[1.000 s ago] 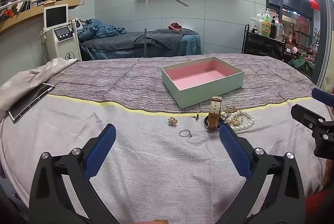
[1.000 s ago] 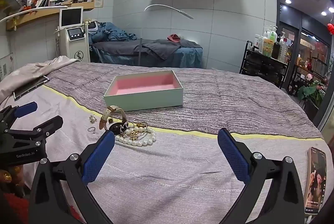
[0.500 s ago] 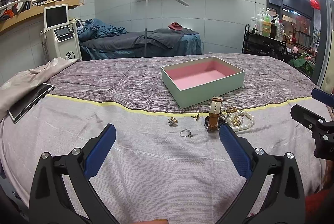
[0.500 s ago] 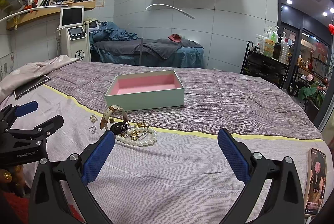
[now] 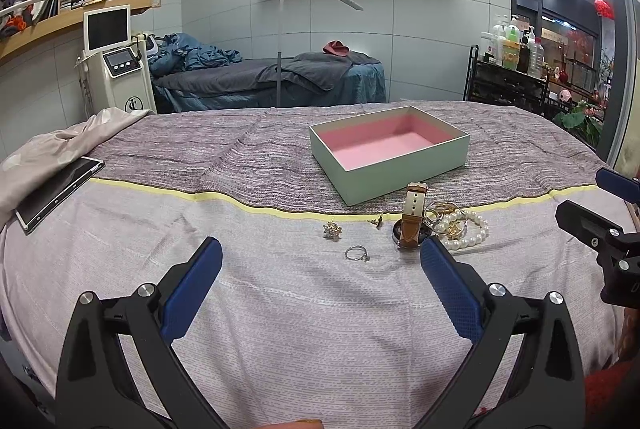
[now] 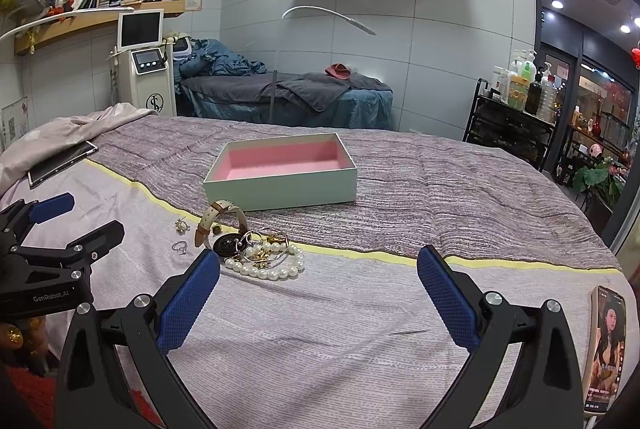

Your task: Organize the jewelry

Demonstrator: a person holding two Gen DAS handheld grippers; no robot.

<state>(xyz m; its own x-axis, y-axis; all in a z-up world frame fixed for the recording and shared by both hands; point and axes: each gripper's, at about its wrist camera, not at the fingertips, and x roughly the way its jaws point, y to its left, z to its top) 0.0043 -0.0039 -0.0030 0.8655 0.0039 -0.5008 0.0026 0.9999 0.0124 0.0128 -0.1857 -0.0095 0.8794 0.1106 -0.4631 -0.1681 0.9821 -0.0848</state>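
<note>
Right wrist alone shows phone [image 6: 606, 345]; both hand-held grippers [image 5: 320, 261] [image 6: 318, 269] spread wide, empty

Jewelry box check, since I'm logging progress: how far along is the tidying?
Nothing done: the box holds only pink lining. Both grippers, left and right, hang open and hold nothing. Left: watch, pearls, ring, brooch.
</note>
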